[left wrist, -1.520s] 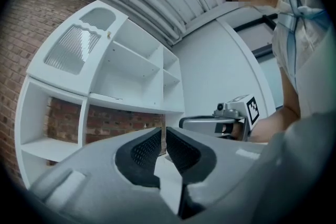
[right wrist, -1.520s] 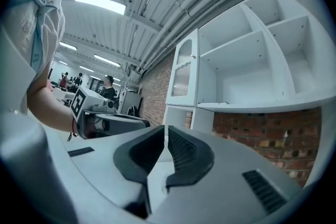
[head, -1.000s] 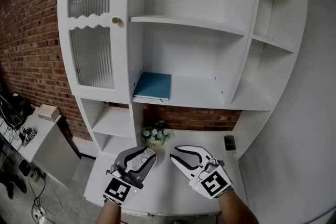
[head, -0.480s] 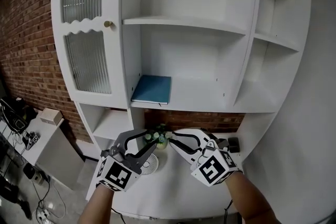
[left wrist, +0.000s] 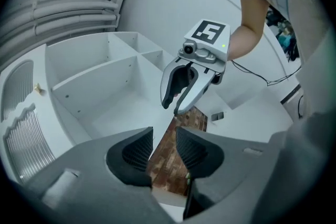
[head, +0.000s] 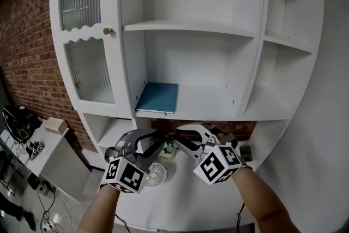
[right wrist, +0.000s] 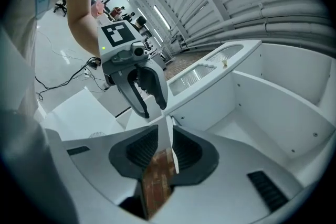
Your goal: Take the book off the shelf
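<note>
Shelf unit (head: 191, 27): white, standing against a brick wall (head: 27, 52), with open compartments in the middle and at right.
Cabinet door (head: 82, 24): ribbed glass, far left, with a small round knob (head: 107, 31) at its right edge.
Book (head: 158, 97): blue, lying flat on the middle shelf at the left end of its compartment, just beside the upright that borders the cabinet door. Nothing touches it.
Bench (head: 185, 199): white surface below the shelf unit.
Left gripper (head: 155, 142): held over the bench, below the book's shelf and well apart from the book, pointing toward the unit.
Left fingers (left wrist: 137, 150): wide; they have just been opening. Nothing stands between them; only brick shows through the gap.
Right gripper (head: 177, 138): held beside the left one at about the same height, its tips near the left gripper's tips.
Right fingers (right wrist: 140, 152): apart with a narrower gap, gripping nothing; a shelf edge and brick show beyond.
Potted plant (head: 168, 149): small, on the bench at the far side, partly hidden behind the fingertips.
Fan (head: 156, 174): small, white, on the bench near the left gripper.
Dark object (head: 245, 151): small, at the bench's right; kind cannot be told.
</note>
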